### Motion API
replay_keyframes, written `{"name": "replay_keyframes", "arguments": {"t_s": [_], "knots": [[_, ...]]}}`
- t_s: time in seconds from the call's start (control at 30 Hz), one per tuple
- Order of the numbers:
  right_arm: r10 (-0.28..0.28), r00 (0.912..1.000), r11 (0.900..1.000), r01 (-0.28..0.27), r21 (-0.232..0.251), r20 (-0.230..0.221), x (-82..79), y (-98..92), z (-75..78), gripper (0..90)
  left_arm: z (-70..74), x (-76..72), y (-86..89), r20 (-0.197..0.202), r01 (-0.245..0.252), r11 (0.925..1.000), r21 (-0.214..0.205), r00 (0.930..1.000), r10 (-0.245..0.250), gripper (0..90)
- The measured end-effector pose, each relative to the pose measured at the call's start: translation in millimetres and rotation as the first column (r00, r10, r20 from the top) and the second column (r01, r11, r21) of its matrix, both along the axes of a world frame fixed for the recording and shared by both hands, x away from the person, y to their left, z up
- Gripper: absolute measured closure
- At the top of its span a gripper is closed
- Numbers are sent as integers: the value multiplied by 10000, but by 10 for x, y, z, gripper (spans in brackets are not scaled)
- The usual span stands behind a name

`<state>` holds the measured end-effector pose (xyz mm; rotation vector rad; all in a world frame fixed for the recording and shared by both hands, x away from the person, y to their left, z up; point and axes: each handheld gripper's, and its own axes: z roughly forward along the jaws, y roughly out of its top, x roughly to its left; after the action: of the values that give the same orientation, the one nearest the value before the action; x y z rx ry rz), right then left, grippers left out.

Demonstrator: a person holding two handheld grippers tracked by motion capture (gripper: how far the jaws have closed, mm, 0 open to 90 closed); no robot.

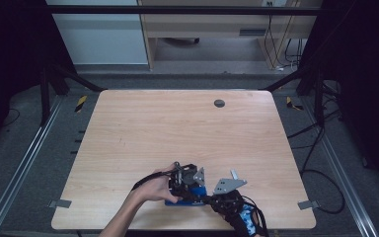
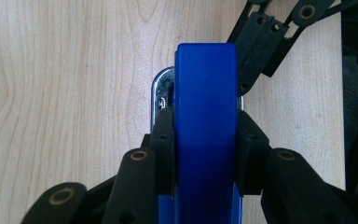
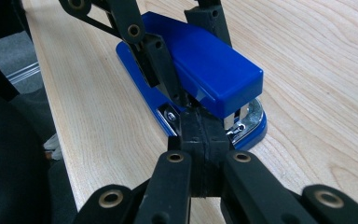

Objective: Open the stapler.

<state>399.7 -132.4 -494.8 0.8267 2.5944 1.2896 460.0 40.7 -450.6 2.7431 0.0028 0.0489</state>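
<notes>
A blue stapler (image 1: 185, 201) lies on the wooden table (image 1: 177, 128) near its front edge. My left gripper (image 2: 206, 137) is shut on the stapler (image 2: 206, 93), one pad on each side of its blue top arm, coming down from above. In the right gripper view the left gripper (image 3: 186, 46) straddles the stapler (image 3: 214, 65). My right gripper (image 3: 200, 121) is shut, jaws pressed flat together. Its tips sit at the stapler's open front, between the blue top and the metal base. In the high view the left gripper (image 1: 187, 180) and right gripper (image 1: 209, 200) meet over the stapler.
A small grey round cap (image 1: 219, 103) sits in the table's far side. Bare wood stretches ahead and to both sides of the stapler. The table's front edge is just behind it. Metal rails and cables run along the floor on both sides.
</notes>
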Motion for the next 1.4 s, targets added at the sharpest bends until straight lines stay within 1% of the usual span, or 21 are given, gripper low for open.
{"name": "replay_keyframes", "arguments": {"t_s": [0.03,0.07,0.13,0.17,0.23,0.3,0.4,0.43,0.47,0.53,0.6,0.67,0.7,0.77,0.93,0.97,1.03,1.2,1.3,1.33,1.4], "knots": [[37,10000,10000,-37,-61,56,3,2,4,900,1,1,-19,-40,-22,9999,155,10000,23,658],[86,9999,9998,-85,-167,96,5,8,13,900,4,8,-21,-64,-15,9998,205,10000,16,657],[39,9999,9998,-37,-201,112,2,3,17,900,3,12,-34,-131,-85,9996,261,9999,89,656],[29,9999,9997,-26,-244,110,2,-6,21,900,10,15,-37,-79,-33,9993,371,10000,36,656],[-44,10000,9999,44,-166,1,8,-32,20,900,8,25,-42,-159,-78,9992,383,9998,84,654],[-15,10000,9999,16,-140,70,9,-41,15,900,7,34,-49,-214,-201,9990,404,9996,209,639],[4,9999,9998,-2,-202,118,5,-33,17,900,13,43,-75,-254,-373,9977,557,9989,388,599],[2,9999,9998,0,-201,107,5,-32,17,900,16,48,-88,-233,-365,9974,618,9990,380,594],[10,9999,9998,-8,-191,104,6,-32,17,900,20,54,-105,-311,-439,9969,656,9985,461,584],[8,9999,9998,-5,-198,108,4,-32,17,900,28,64,-139,-347,-417,9961,781,9984,445,580],[19,9999,9998,-17,-202,110,5,-33,17,900,39,61,-170,-412,-404,9960,793,9982,438,593],[23,9999,9998,-20,-205,126,4,-32,17,900,49,55,-200,-483,-323,9950,948,9982,370,643],[23,9999,9998,-20,-207,131,3,-32,16,900,52,57,-205,-560,-402,9941,1003,9974,460,645],[23,9999,9998,-20,-198,156,3,-31,15,900,52,56,-204,-560,-451,9940,1001,9971,509,646],[-11,9998,9997,16,-239,193,-1,-28,17,900,53,64,-194,-617,-435,9946,947,9969,495,649],[-1,9998,9997,5,-234,185,-1,-28,17,900,54,63,-194,-586,-392,9946,957,9973,449,648],[32,9997,9997,-26,-260,224,-1,-27,17,900,56,44,-197,-340,-187,9949,986,9992,221,651],[5,9998,9998,-2,-220,173,2,-26,16,900,60,42,-193,-284,-36,9942,1073,9996,67,651],[25,9999,9999,-22,-163,157,6,-19,13,900,61,37,-210,-320,-17,9915,1303,9995,60,650],[35,9999,9999,-33,-153,138,5,-13,13,900,63,38,-225,-366,24,9889,1488,9993,31,649],[69,9998,9999,-66,-149,183,4,4,10,900,69,40,-246,-439,8,9860,1668,9990,66,652]]}}
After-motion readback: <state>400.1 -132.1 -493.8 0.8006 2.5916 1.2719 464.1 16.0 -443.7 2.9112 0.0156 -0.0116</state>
